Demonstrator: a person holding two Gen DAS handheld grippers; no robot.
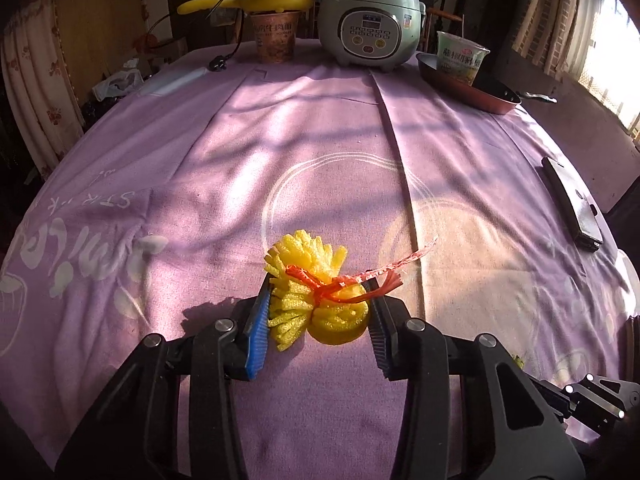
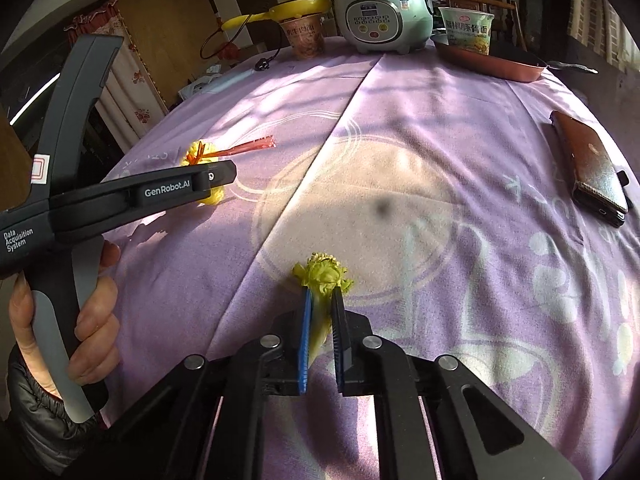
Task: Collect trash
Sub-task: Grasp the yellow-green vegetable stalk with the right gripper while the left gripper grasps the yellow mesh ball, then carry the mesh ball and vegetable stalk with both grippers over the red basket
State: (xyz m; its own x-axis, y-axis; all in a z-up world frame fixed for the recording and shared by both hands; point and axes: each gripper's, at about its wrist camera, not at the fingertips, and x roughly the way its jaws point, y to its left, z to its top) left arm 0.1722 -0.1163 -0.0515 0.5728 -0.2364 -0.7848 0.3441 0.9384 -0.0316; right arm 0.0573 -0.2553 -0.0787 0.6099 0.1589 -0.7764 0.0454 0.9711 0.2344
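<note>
1. While both grippers already have trash between their fingers, the main risk is losing a piece when it is lifted. The left gripper (image 1: pixel 320 304) has its jaws against the two sides of the yellow foam net (image 1: pixel 316 292), which lies on the table (image 1: pixel 280 160) at the near middle; the foam looks only lightly pressed, so I judge the hold is not yet firm.
2. Foam like this is soft and springy, with fringed cut strips at one end and a rounder lump at the other. It can squeeze thin and slip out if the fingers close only on the fringe.
3. The red mesh tie (image 1: pixel 352 280) is knotted around the foam and its loose tail reaches to the right. It could catch on the right pad or drag the cloth.
4. The right gripper (image 2: pixel 322 312) is nearly closed and pinches the pale stalk of a vegetable scrap (image 2: pixel 324 280), whose curly green-yellow head sticks out past the fingertips, on the near part of the table. The stalk looks moist and smooth; it may slide or break under hard pressure.
5. The purple cloth (image 2: pixel 400 120) is thin, wrinkled and has a raised fold, so low fingertips could pinch it and pull the phone (image 2: pixel 592 168) at the right edge.
</note>
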